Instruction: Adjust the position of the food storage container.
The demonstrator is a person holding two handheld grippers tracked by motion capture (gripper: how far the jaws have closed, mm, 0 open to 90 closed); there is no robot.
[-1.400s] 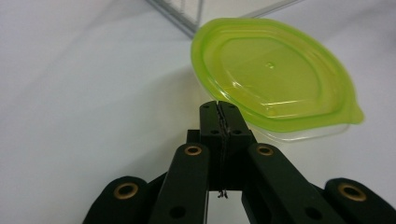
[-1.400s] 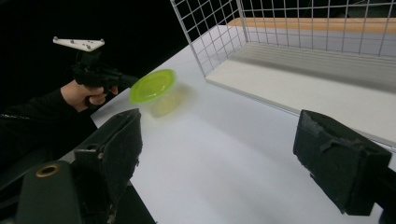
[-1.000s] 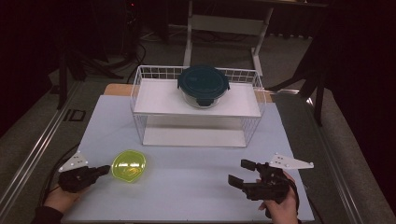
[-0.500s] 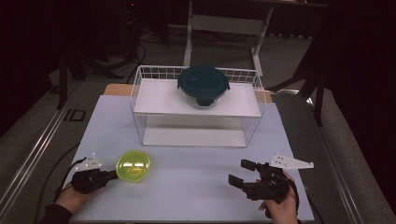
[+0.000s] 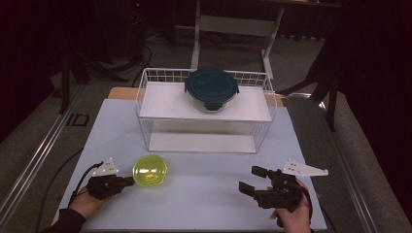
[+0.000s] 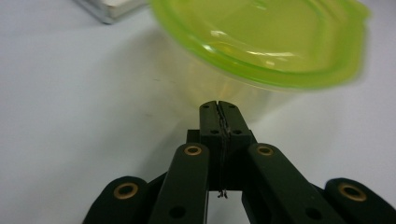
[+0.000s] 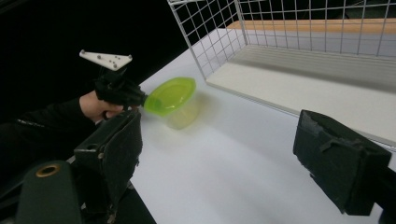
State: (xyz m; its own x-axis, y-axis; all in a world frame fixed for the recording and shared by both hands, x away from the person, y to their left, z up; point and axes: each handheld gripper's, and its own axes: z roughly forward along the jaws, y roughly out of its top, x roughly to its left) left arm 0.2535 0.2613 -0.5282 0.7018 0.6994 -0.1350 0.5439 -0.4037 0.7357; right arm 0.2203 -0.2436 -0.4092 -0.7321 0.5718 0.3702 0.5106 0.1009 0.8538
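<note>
Bowl [image 5: 150, 171] on table [image 5: 204, 194] front-left, far rim blurred in left gripper view. Left gripper [image 5: 127, 181] closed, tips at bowl's near wall, nothing seen clamped; shifted rightward with bowl since earlier. Right gripper [image 5: 252, 180] wide open, empty.

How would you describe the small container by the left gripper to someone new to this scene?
Start at the white wire rack at the back of the table. In front of its left corner sits the yellow-green container, touching the left gripper. Unlike the dark-lidded bowl on the rack, it is translucent and bright.
</note>
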